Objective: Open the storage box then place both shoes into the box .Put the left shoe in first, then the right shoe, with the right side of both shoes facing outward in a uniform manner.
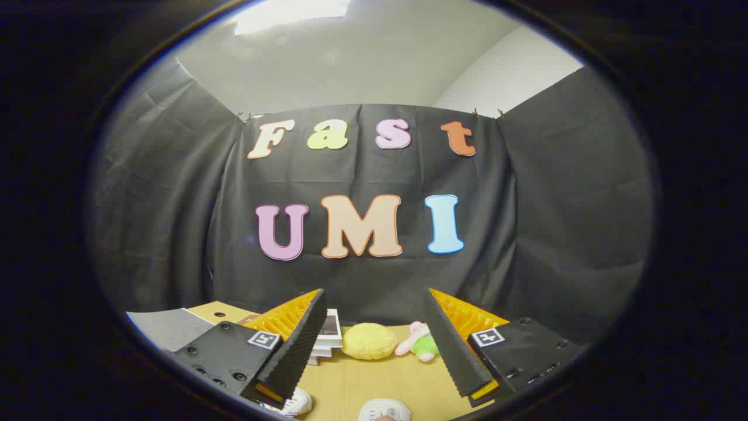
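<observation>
2 white shoes sit low on the bench (350, 380): one shoe (295, 402) under the left finger at 7 o'clock, the other shoe (384, 411) at 6 o'clock between the fingers. The claw (374, 301) is spread apart, empty. Beyond it lie a yellow plush (369, 341), a small doll (419, 343) and books (328, 336).

The left finger (295, 345) hides most of one white shoe (295, 403) and part of the stacked books (327, 336). The second white shoe (384, 410), right of the first, shows just its top. The right finger (453, 351) covers part of a small plush toy (419, 346).
</observation>
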Available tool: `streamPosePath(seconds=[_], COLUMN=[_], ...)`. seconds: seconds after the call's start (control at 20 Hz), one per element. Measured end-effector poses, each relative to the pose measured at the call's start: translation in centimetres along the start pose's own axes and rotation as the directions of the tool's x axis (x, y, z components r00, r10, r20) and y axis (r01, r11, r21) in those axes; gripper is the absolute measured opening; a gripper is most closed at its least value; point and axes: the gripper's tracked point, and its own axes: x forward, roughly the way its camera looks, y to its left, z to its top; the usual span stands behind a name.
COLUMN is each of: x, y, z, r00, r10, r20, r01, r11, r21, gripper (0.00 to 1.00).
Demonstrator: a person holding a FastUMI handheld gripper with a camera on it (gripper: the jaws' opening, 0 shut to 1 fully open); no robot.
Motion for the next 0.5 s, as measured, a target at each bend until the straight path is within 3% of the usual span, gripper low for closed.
streamPosePath(seconds=[0.5], x=[-2.0], y=[0.7], z=[0.6], r00=[0.999], r10=[0.031], r20=[0.012], r01=[-0.031], r11=[0.999], r21=[-0.023], gripper=[1.0])
